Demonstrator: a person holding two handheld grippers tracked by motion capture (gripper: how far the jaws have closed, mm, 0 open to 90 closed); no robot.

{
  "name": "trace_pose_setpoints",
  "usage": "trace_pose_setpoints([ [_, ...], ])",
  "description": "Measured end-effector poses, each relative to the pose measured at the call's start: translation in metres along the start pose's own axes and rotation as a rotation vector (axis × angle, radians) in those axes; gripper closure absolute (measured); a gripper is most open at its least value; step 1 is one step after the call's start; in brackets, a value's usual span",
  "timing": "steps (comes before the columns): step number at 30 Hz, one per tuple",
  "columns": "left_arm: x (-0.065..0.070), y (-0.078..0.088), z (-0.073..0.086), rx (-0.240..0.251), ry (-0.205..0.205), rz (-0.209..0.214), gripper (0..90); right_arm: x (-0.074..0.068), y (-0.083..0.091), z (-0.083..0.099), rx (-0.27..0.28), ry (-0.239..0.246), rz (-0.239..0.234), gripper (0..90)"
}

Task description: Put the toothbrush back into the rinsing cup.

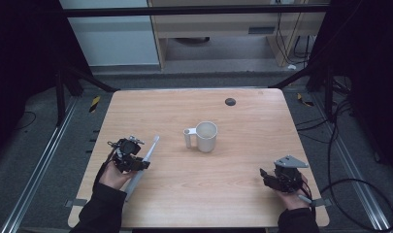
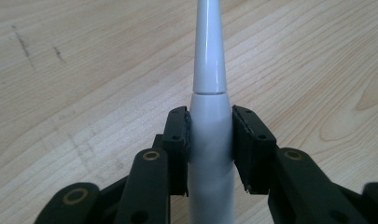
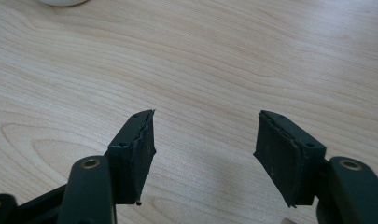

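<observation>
meanwhile left gripper [image 2: 210, 140] clamps the white toothbrush [image 2: 210, 79] left of the mug [image 1: 205, 136]; right gripper [image 3: 205, 154] gapes right of it.

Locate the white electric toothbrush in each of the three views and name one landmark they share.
High view: the electric toothbrush lies lower left on the table, slanting up to the right, under the left gripper.
Left gripper view: at centre, its body sits clamped between the two black jaws, its neck running to the top edge.
Right gripper view: not in it; here the right gripper stands open over bare wood.
Shared landmark: the light wooden tabletop.
</observation>
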State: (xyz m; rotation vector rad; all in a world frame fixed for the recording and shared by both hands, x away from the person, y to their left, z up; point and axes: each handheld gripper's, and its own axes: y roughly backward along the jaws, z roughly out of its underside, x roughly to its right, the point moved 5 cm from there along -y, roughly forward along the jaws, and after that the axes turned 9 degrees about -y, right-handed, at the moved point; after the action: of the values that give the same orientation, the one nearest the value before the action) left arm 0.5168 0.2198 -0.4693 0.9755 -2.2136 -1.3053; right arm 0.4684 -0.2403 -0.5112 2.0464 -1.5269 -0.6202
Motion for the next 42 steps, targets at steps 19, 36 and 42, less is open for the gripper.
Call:
trace_pose_setpoints([
  [19, 0.002, 0.064, -0.019, 0.348, -0.005, -0.101, 67.1, 0.000, 0.001, -0.001, 0.006, -0.004, 0.002, 37.1],
  [36, 0.006, 0.086, -0.059, 0.581, -0.046, -0.160, 67.0, 0.001, 0.002, -0.002, 0.025, -0.005, 0.007, 37.1],
  [42, 0.008, 0.092, -0.079, 0.641, -0.045, -0.163, 67.0, 0.001, 0.002, -0.002, 0.032, 0.001, 0.010, 36.9],
])
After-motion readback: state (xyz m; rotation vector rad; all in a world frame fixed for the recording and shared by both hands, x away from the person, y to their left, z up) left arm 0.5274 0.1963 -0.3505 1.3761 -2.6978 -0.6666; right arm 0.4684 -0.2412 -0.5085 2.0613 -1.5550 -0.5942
